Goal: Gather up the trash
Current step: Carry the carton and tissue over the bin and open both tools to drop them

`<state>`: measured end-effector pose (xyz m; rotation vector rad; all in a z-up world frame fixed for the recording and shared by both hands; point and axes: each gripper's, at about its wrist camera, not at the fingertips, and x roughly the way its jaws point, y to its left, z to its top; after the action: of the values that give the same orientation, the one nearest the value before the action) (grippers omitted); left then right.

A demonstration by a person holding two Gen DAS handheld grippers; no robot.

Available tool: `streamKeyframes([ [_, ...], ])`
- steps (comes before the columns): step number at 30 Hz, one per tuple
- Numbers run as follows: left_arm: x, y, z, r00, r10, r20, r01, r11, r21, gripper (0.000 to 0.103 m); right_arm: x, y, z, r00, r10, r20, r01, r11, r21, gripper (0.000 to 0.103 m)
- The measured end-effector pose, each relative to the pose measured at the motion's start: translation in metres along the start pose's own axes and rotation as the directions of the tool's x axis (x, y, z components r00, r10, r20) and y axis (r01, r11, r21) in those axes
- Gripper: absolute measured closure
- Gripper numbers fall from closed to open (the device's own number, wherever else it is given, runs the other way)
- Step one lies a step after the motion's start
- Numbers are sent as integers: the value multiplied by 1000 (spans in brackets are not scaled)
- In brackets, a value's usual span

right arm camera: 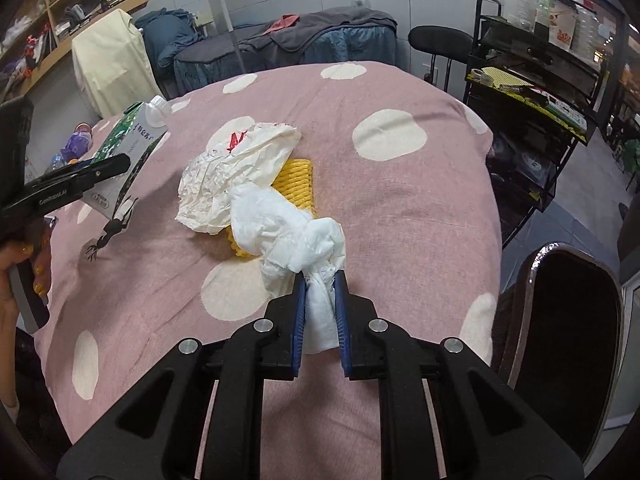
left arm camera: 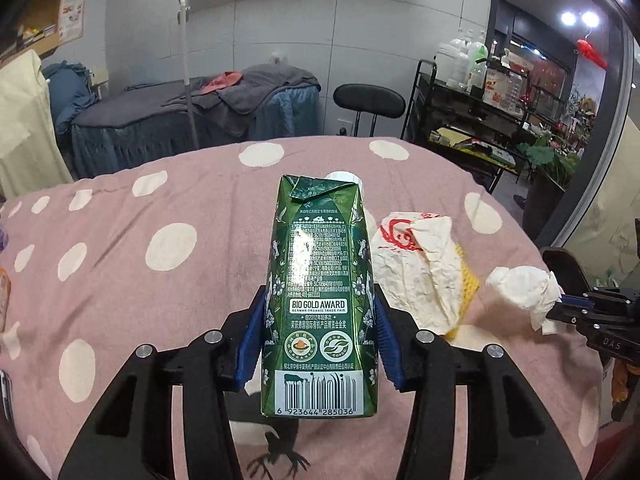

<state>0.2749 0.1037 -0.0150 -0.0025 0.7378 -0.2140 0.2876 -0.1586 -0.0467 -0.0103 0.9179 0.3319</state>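
Observation:
My left gripper (left arm camera: 320, 300) is shut on a green milk carton (left arm camera: 320, 300) with a white cap, held upright above the pink dotted tablecloth (left arm camera: 140, 280). The carton also shows at the left of the right wrist view (right arm camera: 132, 148). My right gripper (right arm camera: 320, 276) is shut on a crumpled white tissue (right arm camera: 304, 240); the tissue also shows in the left wrist view (left arm camera: 524, 288). A crumpled white paper wrapper with red print (right arm camera: 232, 172) lies on the cloth over a yellow foam net (right arm camera: 296, 180), just ahead of the tissue.
A dark bin or chair edge (right arm camera: 568, 340) stands at the table's right side. A black rack with bottles (right arm camera: 532, 60) and a black chair (right arm camera: 440, 42) stand behind. A covered bed (left arm camera: 192, 116) is at the back. Small items (right arm camera: 78, 144) lie far left.

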Motion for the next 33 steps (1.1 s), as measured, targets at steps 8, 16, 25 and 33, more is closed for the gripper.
streamKeyframes([
  [8,-51,-49,-25,993,-47,112,43,998,40,55,-45,-17,-30,994,-4,106,-3,998,59,88],
  [16,-64,-101,-42,976,-168,140,158,984,81,55,-83,-51,-62,984,-42,172,13,986,163,88],
  [25,-48,-152,-44,950,-288,121,276,955,106,55,-110,-115,-107,970,-174,173,110,939,325,88],
  [33,-46,-203,-52,922,-374,97,357,922,151,55,-103,-173,-147,958,-273,86,201,858,473,88],
])
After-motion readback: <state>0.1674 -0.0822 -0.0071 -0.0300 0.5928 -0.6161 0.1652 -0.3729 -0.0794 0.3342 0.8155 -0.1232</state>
